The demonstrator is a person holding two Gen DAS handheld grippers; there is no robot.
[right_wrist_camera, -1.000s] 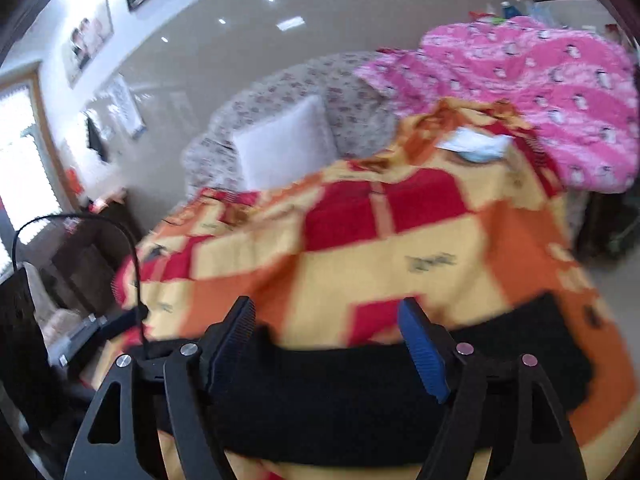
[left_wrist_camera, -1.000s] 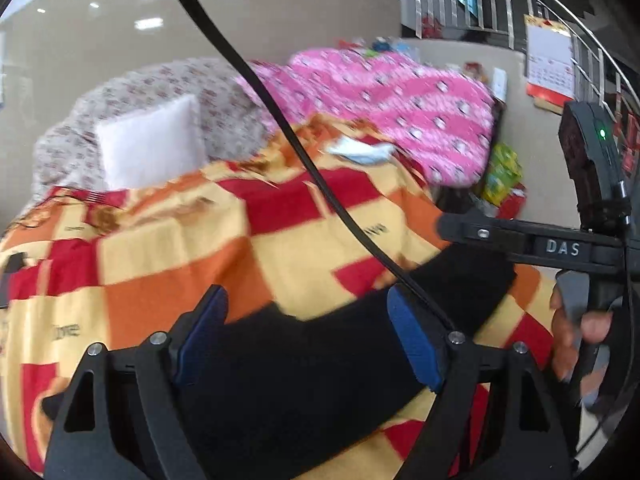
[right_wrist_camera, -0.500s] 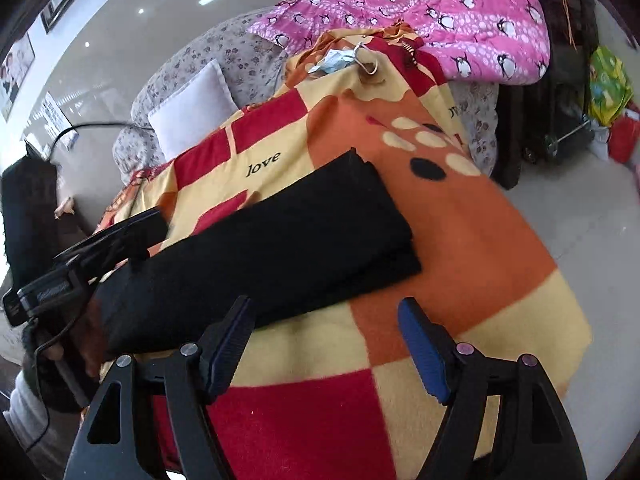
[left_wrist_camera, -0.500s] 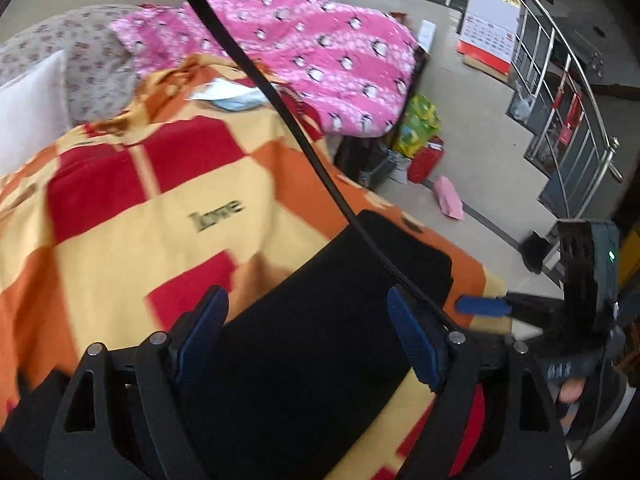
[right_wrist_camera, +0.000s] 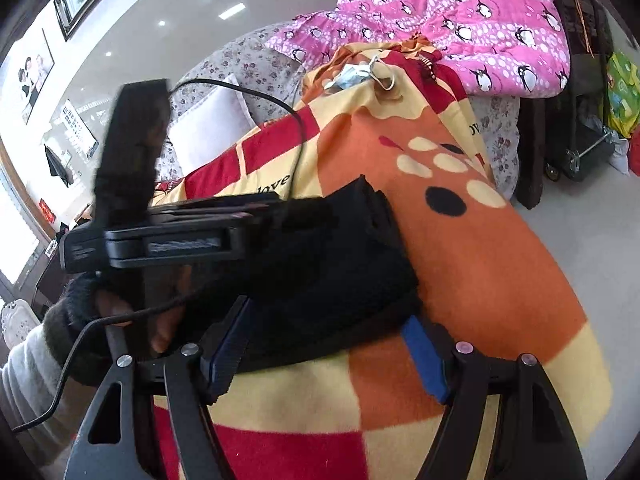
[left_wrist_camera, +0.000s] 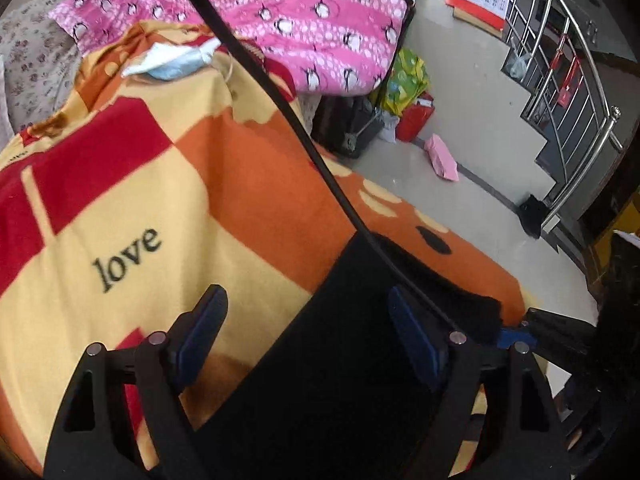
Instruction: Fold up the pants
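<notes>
- The black pants (right_wrist_camera: 340,256) lie folded lengthwise on the checked blanket (right_wrist_camera: 500,280), their end near its orange corner.
- My right claw (right_wrist_camera: 328,344) straddles the near edge of that end; its jaws have just been closing, cloth between them, though whether the pads (right_wrist_camera: 424,356) press I cannot tell.
- My left claw (left_wrist_camera: 304,336) hangs released over the pants' far edge, one pad (left_wrist_camera: 408,332) above cloth, the other above blanket.
- A face mask (left_wrist_camera: 172,62) rests farther up the blanket.
</notes>
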